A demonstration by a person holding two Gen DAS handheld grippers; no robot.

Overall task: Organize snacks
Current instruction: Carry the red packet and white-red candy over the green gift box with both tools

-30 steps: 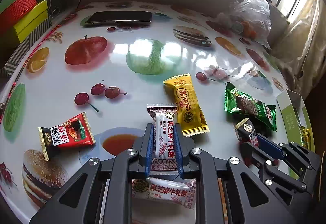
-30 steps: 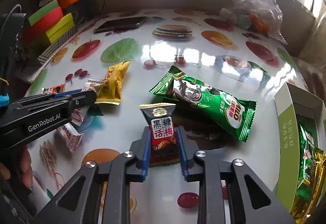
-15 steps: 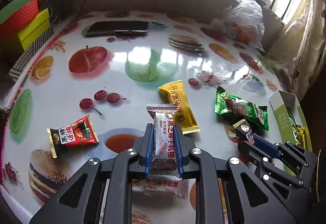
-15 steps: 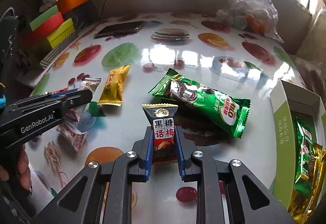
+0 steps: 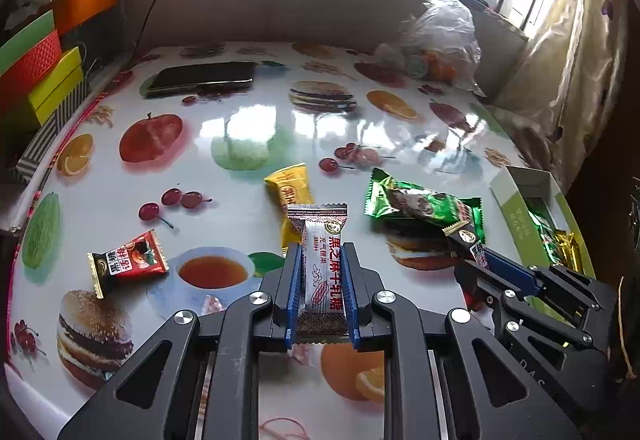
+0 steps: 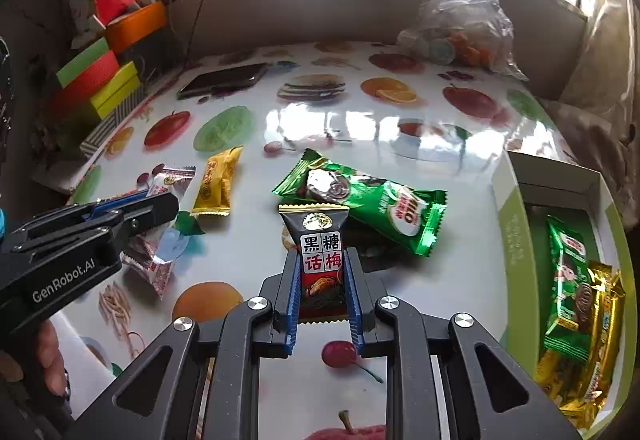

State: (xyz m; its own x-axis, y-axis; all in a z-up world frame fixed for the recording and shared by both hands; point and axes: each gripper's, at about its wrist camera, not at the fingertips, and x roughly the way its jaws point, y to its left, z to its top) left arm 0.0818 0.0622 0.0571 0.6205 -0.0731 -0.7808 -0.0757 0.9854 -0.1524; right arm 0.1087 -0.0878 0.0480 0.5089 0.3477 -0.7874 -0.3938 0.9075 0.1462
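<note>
The left gripper (image 5: 322, 280) is pinching a white candy (image 5: 322, 272) upright between its fingers above the desk (image 5: 248, 207); the right gripper (image 6: 322, 286) is likewise clamping a black candy (image 6: 320, 260), near the green box (image 6: 516, 240).

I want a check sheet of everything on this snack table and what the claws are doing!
Surface: glossy fruit-print table, window glare on it.
Job's things: white candy in left claw; black plum candy in right claw; green box at right, snacks inside; green Milo bar, yellow candy, red candy and a second white candy loose on the table.
Clutter: phone; plastic bag.
Claws: left claw and right claw, each shut on its candy.
Cables: thin wire down the wall behind.
Surroundings: colored boxes at left, barred windows, curtain.
</note>
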